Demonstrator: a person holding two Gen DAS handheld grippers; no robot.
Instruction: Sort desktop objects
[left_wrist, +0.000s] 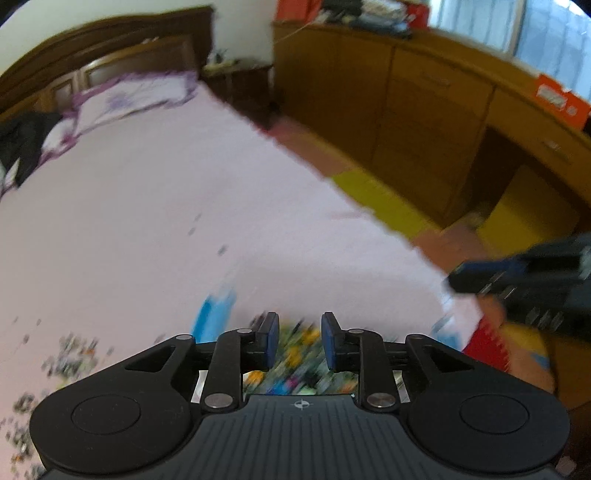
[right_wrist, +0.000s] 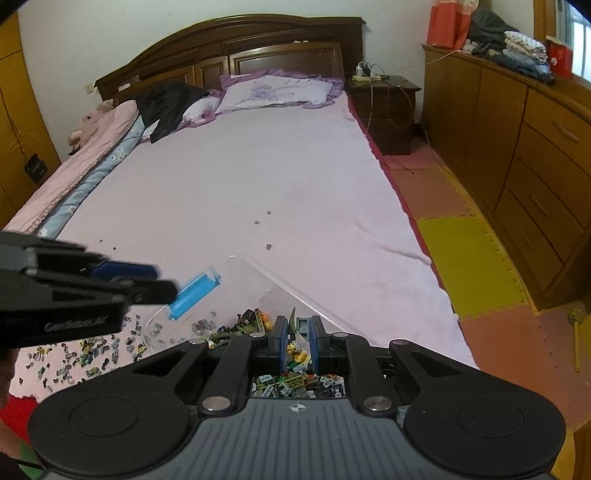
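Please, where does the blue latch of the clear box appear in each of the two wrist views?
Left wrist: blue latch, blurred, lower centre-left, just left of the left gripper.
Right wrist: lower left, on the clear box edge, beside the left gripper's tip.
Shared landmark: purple pillow.

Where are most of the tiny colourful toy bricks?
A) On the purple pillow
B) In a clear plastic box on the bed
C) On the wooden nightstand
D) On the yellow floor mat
B: the right wrist view shows the heap of small bricks lying inside the clear plastic box with a blue clip, on the pink sheet of the bed; a few more lie scattered on the sheet beside it.
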